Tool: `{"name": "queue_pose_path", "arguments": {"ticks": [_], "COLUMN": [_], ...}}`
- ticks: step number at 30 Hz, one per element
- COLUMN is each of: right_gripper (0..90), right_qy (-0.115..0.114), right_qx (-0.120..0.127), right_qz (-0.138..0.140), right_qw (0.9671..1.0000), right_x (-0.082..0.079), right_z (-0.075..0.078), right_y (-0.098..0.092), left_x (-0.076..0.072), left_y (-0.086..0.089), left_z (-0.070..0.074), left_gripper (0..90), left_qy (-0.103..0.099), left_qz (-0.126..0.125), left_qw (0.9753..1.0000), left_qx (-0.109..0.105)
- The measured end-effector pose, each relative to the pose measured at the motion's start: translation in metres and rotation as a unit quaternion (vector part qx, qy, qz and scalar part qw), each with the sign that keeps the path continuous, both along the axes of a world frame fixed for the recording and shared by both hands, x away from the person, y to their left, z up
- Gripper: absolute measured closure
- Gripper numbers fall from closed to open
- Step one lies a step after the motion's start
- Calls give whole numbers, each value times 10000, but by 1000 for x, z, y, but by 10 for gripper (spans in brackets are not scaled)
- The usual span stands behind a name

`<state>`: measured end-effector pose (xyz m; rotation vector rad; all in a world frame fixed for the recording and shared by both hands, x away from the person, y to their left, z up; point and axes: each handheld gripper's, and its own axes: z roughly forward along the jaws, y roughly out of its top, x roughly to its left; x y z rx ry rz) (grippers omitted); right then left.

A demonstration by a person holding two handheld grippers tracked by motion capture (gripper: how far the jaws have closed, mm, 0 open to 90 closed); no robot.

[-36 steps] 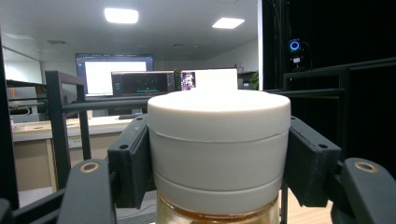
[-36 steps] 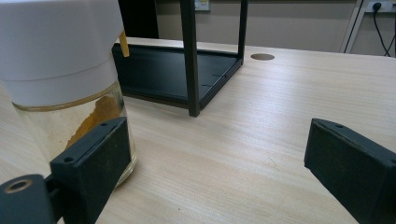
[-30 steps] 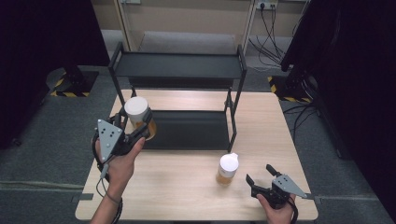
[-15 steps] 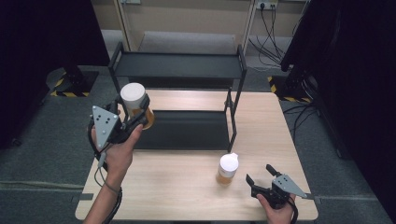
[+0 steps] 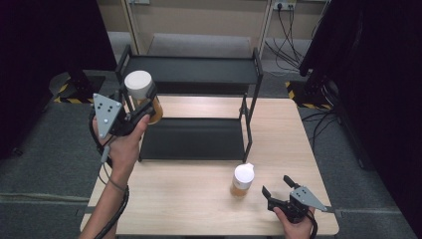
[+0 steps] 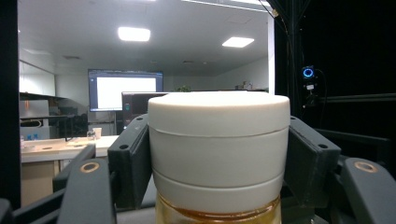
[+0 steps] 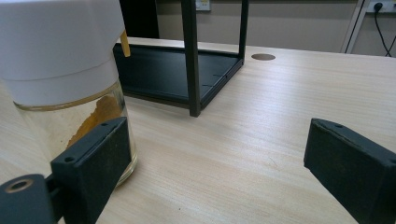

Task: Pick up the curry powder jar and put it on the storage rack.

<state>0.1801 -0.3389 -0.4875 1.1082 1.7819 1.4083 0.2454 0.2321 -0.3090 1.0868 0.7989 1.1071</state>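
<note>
My left gripper [image 5: 141,107] is shut on a glass jar [image 5: 143,99] with a white lid and amber contents, held up in the air at the left end of the black two-tier rack [image 5: 194,74]. In the left gripper view the jar's white lid [image 6: 218,149] sits squeezed between both pads. A second white-lidded jar [image 5: 242,180] stands on the wooden table, in front of the rack. My right gripper [image 5: 278,187] rests open on the table just right of that jar; in the right gripper view the jar [image 7: 65,79] stands at the left, beside the left pad, not clamped.
The rack's lower shelf [image 5: 196,137] lies on the wooden table [image 5: 189,204], with its front-right post [image 7: 190,56] close behind the standing jar. Dark curtains flank the table. Cables [image 5: 291,25] run along the floor beyond the rack.
My left gripper has lifted the jar higher, up towards the level of the rack's top shelf. The right gripper and the jar on the table have stayed put.
</note>
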Motion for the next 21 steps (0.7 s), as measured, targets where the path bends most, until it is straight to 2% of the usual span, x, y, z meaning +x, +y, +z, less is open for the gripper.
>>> {"name": "queue_pose_path", "arguments": {"ticks": [9, 21], "right_gripper": [78, 78], "right_qy": [-3, -8], "right_qx": [25, 21], "right_qz": [8, 18], "right_qw": [10000, 10000], "right_x": [0, 0], "right_z": [0, -1], "right_y": [-1, -1], "left_x": [11, 25], "left_y": [0, 3], "left_z": [23, 42], "left_gripper": [337, 337], "left_qy": [-81, -61], "left_qz": [55, 203], "left_qw": [9999, 9998], "left_qx": [28, -25]}}
